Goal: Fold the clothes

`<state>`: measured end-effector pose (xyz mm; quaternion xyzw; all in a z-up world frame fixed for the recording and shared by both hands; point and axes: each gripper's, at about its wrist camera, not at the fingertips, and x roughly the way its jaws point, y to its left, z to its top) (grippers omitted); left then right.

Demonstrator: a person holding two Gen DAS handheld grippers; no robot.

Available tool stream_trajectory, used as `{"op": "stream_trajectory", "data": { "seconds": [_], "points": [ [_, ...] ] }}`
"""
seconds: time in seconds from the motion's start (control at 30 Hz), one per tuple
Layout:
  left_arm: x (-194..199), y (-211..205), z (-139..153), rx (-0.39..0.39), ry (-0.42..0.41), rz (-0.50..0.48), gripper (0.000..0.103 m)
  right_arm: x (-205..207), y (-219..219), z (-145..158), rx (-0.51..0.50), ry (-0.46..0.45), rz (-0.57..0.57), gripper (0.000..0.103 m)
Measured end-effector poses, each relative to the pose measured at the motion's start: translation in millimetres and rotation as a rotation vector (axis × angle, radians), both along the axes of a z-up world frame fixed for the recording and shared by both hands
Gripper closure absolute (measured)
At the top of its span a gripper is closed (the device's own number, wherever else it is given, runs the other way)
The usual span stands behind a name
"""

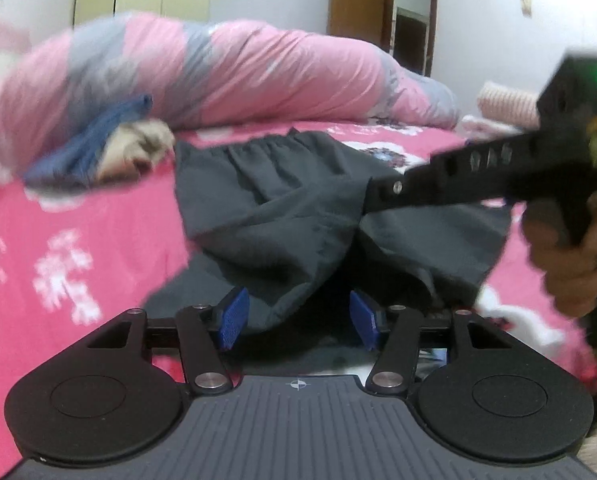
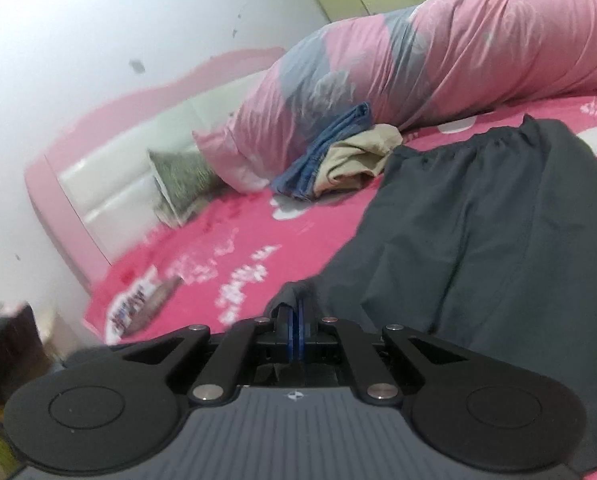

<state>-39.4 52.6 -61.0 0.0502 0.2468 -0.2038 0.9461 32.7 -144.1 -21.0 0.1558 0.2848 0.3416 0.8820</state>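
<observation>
The pink bedsheet [image 2: 234, 264] lies bare and passable left of the dark grey shorts [image 2: 478, 220]. Behind it, the rolled pink duvet [image 2: 458, 52] blocks the far side, with folded blue and beige clothes [image 2: 338, 160] just beside the shorts' waistband.

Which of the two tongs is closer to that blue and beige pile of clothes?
Probably the left tongs: the pile lies ahead on their left. The right tongs pinch the grey shorts farther right.
</observation>
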Motion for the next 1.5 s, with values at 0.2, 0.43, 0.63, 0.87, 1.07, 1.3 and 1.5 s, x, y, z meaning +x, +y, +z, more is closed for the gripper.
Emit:
{"op": "stream_trajectory", "data": {
  "seconds": [0.2,0.43,0.63,0.87,1.07,1.3,1.5],
  "points": [
    [8.7,-4.8,-6.4,0.103,-0.049,0.093,0.048,1.9,1.4,9.9,0.012,-0.027,-0.004,0.101],
    [21.3,4.0,-13.7,0.171,-0.06,0.216,0.059,9.4,11.8,20.8,0.03,-0.049,0.006,0.101],
    [26.1,66.2,-4.4,-0.163,0.059,0.371,0.101,23.4,34.2,35.9,0.013,-0.076,0.051,0.101],
    [23.3,143.5,-21.6,-0.649,0.237,0.523,0.103,39.5,83.6,42.3,-0.045,-0.095,0.129,0.101],
    [6.3,164.9,-33.4,-0.727,0.259,0.591,0.103,50.9,129.2,28.8,-0.105,-0.061,0.205,0.101],
    [4.3,166.6,-33.8,-0.698,0.255,0.591,0.103,41.5,167.4,-12.8,-0.377,0.039,0.28,0.091],
    [5.1,165.6,-33.4,-0.659,0.253,0.557,0.103,11.6,72.6,10.4,-0.131,0.032,0.145,0.059]
  ]
}}
